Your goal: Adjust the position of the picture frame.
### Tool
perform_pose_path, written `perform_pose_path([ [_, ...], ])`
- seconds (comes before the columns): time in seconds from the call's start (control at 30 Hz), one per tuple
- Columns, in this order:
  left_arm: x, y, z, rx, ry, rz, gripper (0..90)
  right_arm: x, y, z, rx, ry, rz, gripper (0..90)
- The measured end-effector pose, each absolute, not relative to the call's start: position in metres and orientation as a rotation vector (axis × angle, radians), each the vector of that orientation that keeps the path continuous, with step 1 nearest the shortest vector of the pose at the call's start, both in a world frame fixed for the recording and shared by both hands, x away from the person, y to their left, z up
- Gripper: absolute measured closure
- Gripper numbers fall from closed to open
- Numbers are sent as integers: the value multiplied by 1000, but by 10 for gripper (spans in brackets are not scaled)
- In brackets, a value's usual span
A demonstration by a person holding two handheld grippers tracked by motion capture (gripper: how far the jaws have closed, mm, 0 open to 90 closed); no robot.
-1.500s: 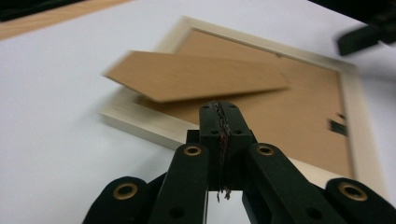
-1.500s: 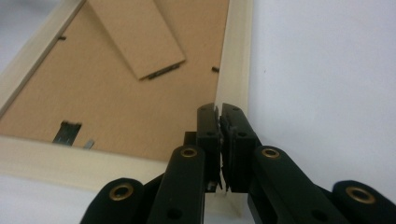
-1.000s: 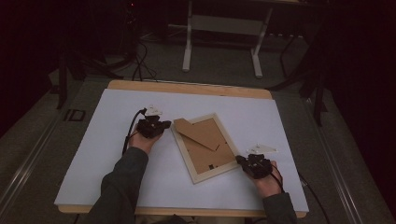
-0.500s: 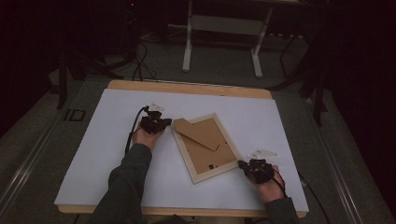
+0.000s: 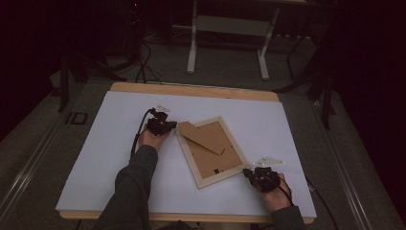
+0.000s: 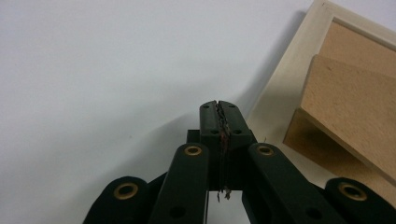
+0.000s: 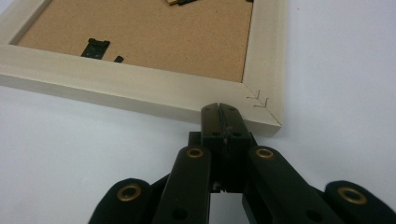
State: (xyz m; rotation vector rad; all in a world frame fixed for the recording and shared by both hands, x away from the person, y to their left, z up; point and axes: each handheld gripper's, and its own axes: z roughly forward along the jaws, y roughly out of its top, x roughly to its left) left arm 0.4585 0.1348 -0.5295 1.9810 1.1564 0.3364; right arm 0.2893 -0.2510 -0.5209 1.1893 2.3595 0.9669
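On the white desk [image 5: 105, 143], near its middle: picture frame [image 5: 210, 151], pale wood, lying face down and turned askew to the desk edges. Brown backing board [image 7: 140, 32] set inside the rim; fold-out easel stand [image 6: 350, 112] of the same brown board raised slightly off the backing toward the frame's far end. Small black turn clips [image 7: 95, 46] on the backing near the frame's near edge.

At the frame's far left corner: left tongs [image 5: 165, 125], clenched on nothing, jaws pressed flat together. From the left gripper view, tips [image 6: 219, 108] just beside the frame's outer rim [image 6: 285, 79], over bare desk; contact with the wood not decidable. Black cable [image 5: 139, 136] trailing back along the dark-sleeved left forearm [image 5: 134, 177].

At the frame's near right corner: right tongs [image 5: 251, 172], likewise clenched and empty, jaws shut tip to tip. From the right gripper view, tips [image 7: 220, 112] right at the near outer face of the rim, close to the mitred corner joint [image 7: 261, 102] with its two small staples; touching or merely just beside, not decidable. Pale three-cornered plate [image 5: 268, 162] on top of the right tongs; right hand [image 5: 273, 191] behind it, near the desk's front edge.

Both tongs low over the desk, well apart, at diagonally opposite corners of the frame. Beyond the desk: dim floor, cables and a light metal stand [image 5: 227, 43].
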Motion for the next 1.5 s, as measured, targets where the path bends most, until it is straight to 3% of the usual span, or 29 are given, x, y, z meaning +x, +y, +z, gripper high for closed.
perform_pose_path([
  [1.5, 454, 136, -538, 1999, 1182, 319, 900, 290, -248, -527, 1207, 2375, 943, 900],
])
